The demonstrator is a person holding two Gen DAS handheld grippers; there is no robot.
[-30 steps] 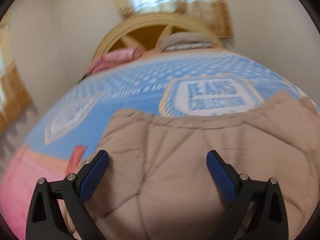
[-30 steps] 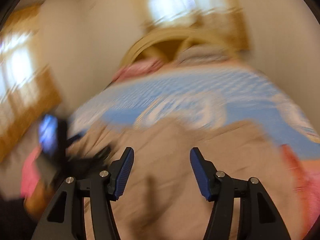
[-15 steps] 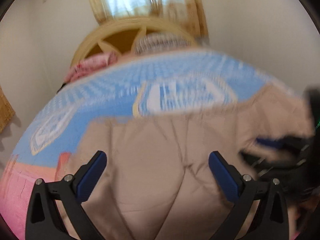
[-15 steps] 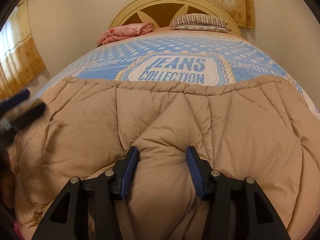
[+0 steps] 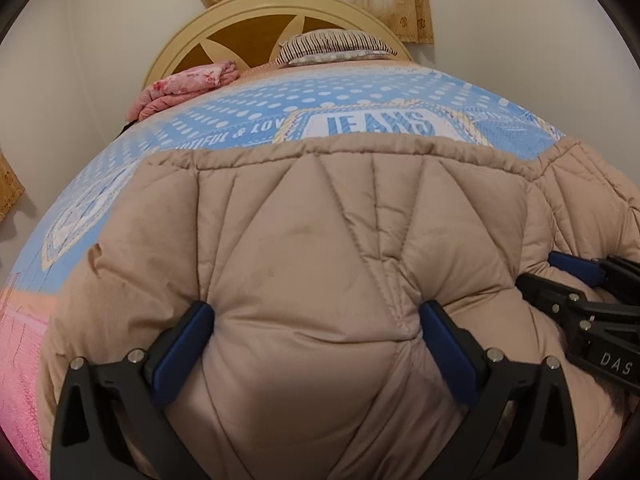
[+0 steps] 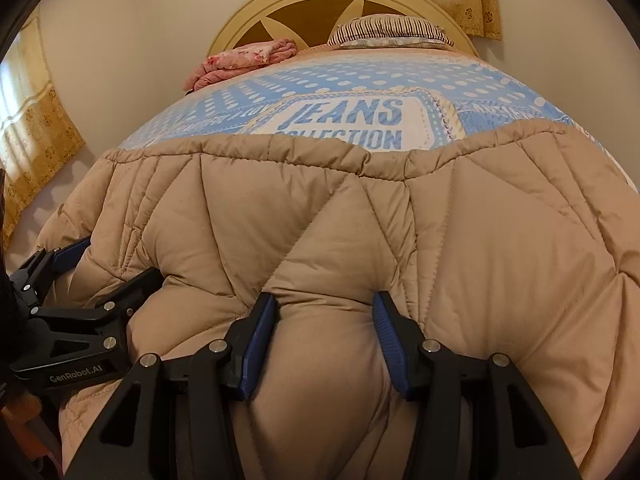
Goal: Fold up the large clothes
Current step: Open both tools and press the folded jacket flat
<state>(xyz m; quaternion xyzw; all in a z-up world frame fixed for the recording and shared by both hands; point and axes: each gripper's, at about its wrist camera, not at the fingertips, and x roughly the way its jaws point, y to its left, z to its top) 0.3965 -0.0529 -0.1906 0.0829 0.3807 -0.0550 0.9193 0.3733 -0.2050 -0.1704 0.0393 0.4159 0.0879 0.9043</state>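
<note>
A large beige quilted padded garment (image 5: pixel 320 232) lies spread over the near part of the bed; it also fills the right wrist view (image 6: pixel 460 240). My left gripper (image 5: pixel 316 320) has its jaws wide apart, pressed into the padding with a bulge of fabric between them. My right gripper (image 6: pixel 324 320) has its jaws closer together, squeezing a thick fold of the same garment. The right gripper shows at the right edge of the left wrist view (image 5: pixel 580 300), and the left gripper at the left edge of the right wrist view (image 6: pixel 80 300).
The bed has a blue dotted cover (image 5: pixel 360 96) with "JEANS COLLECTION" print. A folded pink cloth (image 5: pixel 184 88) and a striped pillow (image 5: pixel 336 44) lie by the cream headboard (image 5: pixel 256 20). Curtains (image 6: pixel 36 136) hang at the left. A pink sheet (image 5: pixel 20 360) shows at the lower left.
Both grippers came down onto the beige garment. The left went from hovering above it to pressing into the padding. The right holds its narrowed squeeze on a fold.
</note>
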